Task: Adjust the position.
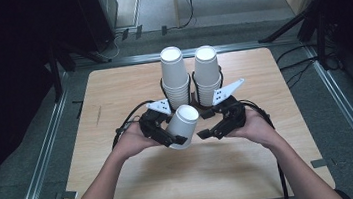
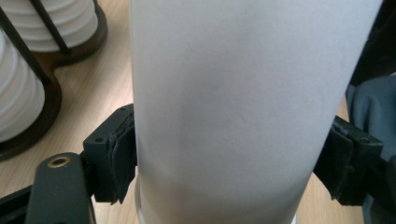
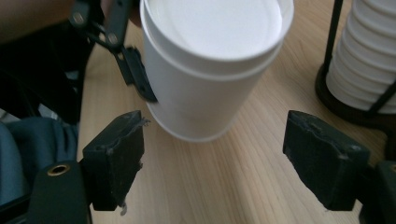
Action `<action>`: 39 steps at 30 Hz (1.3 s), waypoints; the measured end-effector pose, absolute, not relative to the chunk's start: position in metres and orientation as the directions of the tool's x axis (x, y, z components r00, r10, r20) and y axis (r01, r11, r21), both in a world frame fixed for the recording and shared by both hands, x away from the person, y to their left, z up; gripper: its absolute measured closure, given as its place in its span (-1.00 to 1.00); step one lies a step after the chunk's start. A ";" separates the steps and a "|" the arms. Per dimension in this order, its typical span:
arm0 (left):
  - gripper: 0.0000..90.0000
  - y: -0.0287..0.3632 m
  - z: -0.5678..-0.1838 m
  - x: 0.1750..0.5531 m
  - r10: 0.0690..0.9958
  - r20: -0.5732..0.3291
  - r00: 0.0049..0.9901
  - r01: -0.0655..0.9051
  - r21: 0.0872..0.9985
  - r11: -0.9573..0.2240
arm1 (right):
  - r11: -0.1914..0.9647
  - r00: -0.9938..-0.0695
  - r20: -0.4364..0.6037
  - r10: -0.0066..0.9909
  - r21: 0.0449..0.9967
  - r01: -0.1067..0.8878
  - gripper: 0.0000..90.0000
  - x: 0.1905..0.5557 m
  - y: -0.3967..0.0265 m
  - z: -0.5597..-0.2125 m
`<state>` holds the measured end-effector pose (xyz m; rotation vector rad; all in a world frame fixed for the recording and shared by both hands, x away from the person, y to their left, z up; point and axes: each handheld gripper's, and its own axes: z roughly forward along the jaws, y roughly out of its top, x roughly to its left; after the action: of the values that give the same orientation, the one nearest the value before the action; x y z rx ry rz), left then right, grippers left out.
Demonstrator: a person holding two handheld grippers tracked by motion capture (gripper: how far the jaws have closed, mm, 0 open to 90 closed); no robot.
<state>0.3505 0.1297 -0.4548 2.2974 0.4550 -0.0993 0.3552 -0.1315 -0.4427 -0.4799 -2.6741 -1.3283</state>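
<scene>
High view overhead, looking forward-down; both gripper views close, probably sharing white cup (image 1: pixel 183 124) and table (image 1: pixel 114 96).

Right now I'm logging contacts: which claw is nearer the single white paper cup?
Left. The left claw is shut on the white paper cup, jaws pressing both sides. The right claw is open beside it, not touching.

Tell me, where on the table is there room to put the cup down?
Bare wood lies left of the left gripper, right of the right gripper, and along the near edge of the table between the forearms. It is crowded at the far middle, where two cup stacks stand in their holder, and around the held paper cup.
</scene>
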 end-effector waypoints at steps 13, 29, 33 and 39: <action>-0.59 0.130 -0.450 0.364 0.300 -0.193 0.934 0.353 0.615 -0.705 | 0.583 -0.941 0.220 0.257 0.741 0.333 -0.48 0.356 -0.143 -0.448; -0.59 0.107 -0.455 0.362 0.229 -0.146 0.963 0.271 0.511 -0.816 | 0.583 -0.952 0.193 0.237 0.755 0.299 -0.48 0.358 -0.136 -0.453; -0.60 0.104 -0.458 0.361 0.202 -0.144 0.969 0.248 0.515 -0.821 | 0.580 -0.954 0.186 0.235 0.761 0.292 -0.48 0.357 -0.135 -0.453; -0.60 0.096 -0.464 0.358 0.169 -0.150 0.974 0.222 0.507 -0.833 | 0.591 -0.959 0.193 0.209 0.756 0.281 -0.50 0.356 -0.129 -0.453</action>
<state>0.3575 0.0956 -0.4638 2.5762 0.2754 -0.1342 0.3555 -0.1292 -0.4533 -0.4207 -2.7261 -1.3191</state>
